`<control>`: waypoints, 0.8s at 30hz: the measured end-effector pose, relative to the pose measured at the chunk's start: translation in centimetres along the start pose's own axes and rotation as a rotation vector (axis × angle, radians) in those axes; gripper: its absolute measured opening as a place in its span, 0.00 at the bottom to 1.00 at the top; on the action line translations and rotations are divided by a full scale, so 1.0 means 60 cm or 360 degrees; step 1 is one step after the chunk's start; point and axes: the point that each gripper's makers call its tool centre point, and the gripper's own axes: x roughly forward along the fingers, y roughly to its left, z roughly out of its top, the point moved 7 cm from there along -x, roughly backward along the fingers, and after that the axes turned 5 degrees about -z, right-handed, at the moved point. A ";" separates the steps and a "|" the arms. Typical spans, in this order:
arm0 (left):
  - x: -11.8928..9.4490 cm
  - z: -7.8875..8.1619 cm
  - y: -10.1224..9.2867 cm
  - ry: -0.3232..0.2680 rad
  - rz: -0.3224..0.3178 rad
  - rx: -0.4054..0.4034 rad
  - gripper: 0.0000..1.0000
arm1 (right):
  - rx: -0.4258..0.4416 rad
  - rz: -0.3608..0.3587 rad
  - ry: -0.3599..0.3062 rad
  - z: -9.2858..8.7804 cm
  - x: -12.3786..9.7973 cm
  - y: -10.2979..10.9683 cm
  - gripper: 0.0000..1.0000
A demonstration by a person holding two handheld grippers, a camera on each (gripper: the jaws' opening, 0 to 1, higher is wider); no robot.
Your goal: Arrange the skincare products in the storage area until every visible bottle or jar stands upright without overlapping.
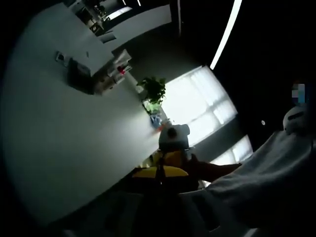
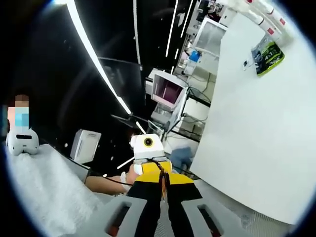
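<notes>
While the skincare products are what I'm after, I can't tell where any bottle or jar stands right now, because both views are tipped up and away from the storage area. So step one is simply finding them. Closest to me in the right gripper view is the left hand-held gripper (image 2: 160, 182), yellow and black, its dark fingers running down between my right one's own grey jaws, which sit spread wide apart with nothing between the pads. Whether the left one's fingers are pressed together or parted, I cannot tell; they look close, but the angle is poor. In the left gripper view the right hand-held gripper (image 1: 159, 173) faces me head-on, so the two tools are nose to nose. My white sleeve (image 1: 266, 177) lies off to one side. Further out there's a ceiling light strip (image 2: 98, 64), a white wall (image 2: 256, 138), a plant (image 1: 154, 89) and a bright window (image 1: 197, 103). To do this well, I reckon I should draw the two tools apart first, roll both wrists down until the bench and the products fill the view, then pick one fallen or overlapping item and approach it with the jaws wide, from the side, slowly.
</notes>
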 end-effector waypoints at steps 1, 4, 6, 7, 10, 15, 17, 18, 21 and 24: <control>-0.003 0.005 0.002 -0.0037 0.0006 -0.0016 0.00 | 0.0004 -0.0003 0.0013 -0.002 0.001 -0.001 0.00; -0.009 0.011 0.007 -0.0089 0.0011 -0.0060 0.00 | -0.0021 -0.0008 0.0025 -0.003 0.001 -0.001 0.00; -0.006 0.009 0.005 -0.0082 0.0015 -0.0052 0.00 | 0.0012 0.0020 0.0035 -0.004 -0.001 0.004 0.00; -0.004 0.008 0.005 -0.0079 0.0021 -0.0037 0.00 | 0.0004 0.0013 0.0030 -0.003 -0.002 0.002 0.00; -0.002 0.007 0.007 -0.0059 0.0039 0.0006 0.00 | 0.0024 0.0014 0.0012 0.000 -0.004 0.001 0.00; 0.007 -0.005 0.007 0.0038 0.0042 0.0021 0.06 | 0.0078 0.0032 -0.0097 0.014 -0.013 -0.001 0.00; 0.009 -0.008 0.005 0.0061 0.0020 0.0014 0.01 | 0.0084 0.0029 -0.0099 0.014 -0.012 -0.002 0.00; 0.007 -0.008 0.004 0.0057 0.0014 0.0000 0.01 | 0.0080 0.0025 -0.0092 0.013 -0.012 -0.002 0.00; 0.004 -0.006 0.003 0.0044 0.0007 -0.0006 0.00 | 0.0052 0.0023 -0.0106 0.013 -0.008 0.000 0.00; 0.003 -0.004 0.004 0.0036 0.0009 -0.0017 0.00 | -0.0011 -0.0016 -0.0055 0.007 -0.003 -0.004 0.00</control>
